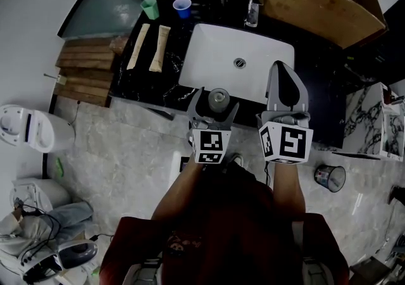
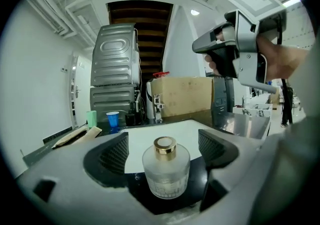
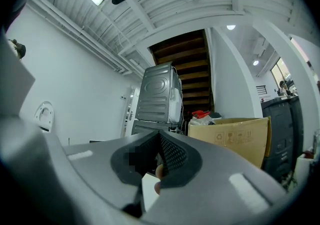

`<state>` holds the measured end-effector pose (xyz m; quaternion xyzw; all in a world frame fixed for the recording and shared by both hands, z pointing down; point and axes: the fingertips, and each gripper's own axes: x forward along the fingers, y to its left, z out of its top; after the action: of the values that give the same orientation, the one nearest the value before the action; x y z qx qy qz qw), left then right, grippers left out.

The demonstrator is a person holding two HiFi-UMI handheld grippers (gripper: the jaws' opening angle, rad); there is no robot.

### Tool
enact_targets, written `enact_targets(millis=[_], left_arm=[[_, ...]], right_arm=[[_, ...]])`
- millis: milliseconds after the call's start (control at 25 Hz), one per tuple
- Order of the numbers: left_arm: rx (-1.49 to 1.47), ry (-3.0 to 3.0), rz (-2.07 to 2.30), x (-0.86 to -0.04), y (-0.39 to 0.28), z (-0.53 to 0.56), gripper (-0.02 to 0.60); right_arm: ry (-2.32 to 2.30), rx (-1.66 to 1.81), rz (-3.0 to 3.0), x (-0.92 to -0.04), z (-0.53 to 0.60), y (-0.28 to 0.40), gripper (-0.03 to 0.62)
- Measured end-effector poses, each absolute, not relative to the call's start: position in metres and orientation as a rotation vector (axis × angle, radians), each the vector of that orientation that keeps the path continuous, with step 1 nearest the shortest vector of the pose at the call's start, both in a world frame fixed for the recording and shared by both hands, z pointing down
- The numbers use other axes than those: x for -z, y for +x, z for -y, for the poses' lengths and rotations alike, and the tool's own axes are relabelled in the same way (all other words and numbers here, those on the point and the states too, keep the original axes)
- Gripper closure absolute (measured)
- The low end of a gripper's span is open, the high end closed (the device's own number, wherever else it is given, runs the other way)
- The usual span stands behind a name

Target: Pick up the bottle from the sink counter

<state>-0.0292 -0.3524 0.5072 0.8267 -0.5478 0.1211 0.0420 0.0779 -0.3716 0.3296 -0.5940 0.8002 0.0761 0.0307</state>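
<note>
Right now the glass bottle (image 2: 166,169) stands straight up on the black table (image 1: 158,84), gold cap on top, at the front edge of the white sink (image 1: 209,56). It sits right between the two sides of the left tongs (image 1: 214,109). These tongs are spread wide, with a gap on each side of the bottle, so they do not press on it yet. I think the next move is just a squeeze on the bottle's round body, then a lift.

The right tongs (image 3: 159,149) are up in the air beside the left ones, farther from the bottle. They are squeezed together with nothing in them.

The sink has nothing in it but its drain. At the back of the table stand a blue cup (image 1: 182,6) and a green cup (image 1: 149,7). I cannot tell what is in them.
</note>
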Motion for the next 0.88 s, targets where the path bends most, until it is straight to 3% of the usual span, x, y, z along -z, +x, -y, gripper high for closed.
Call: enact_targets(millis=[360,880], left_arm=[[-0.409,2.479,1.637,-0.53,-0.029,0.358,0.1],[-0.517,2.432,1.593,-0.565,-0.024,0.364,0.098]], right_arm=[[-1.867,-0.249,-2.443,-0.332,0.373,0.086,0.592],[-1.873,-0.247,-2.448,-0.336,0.378,0.087,0.592]])
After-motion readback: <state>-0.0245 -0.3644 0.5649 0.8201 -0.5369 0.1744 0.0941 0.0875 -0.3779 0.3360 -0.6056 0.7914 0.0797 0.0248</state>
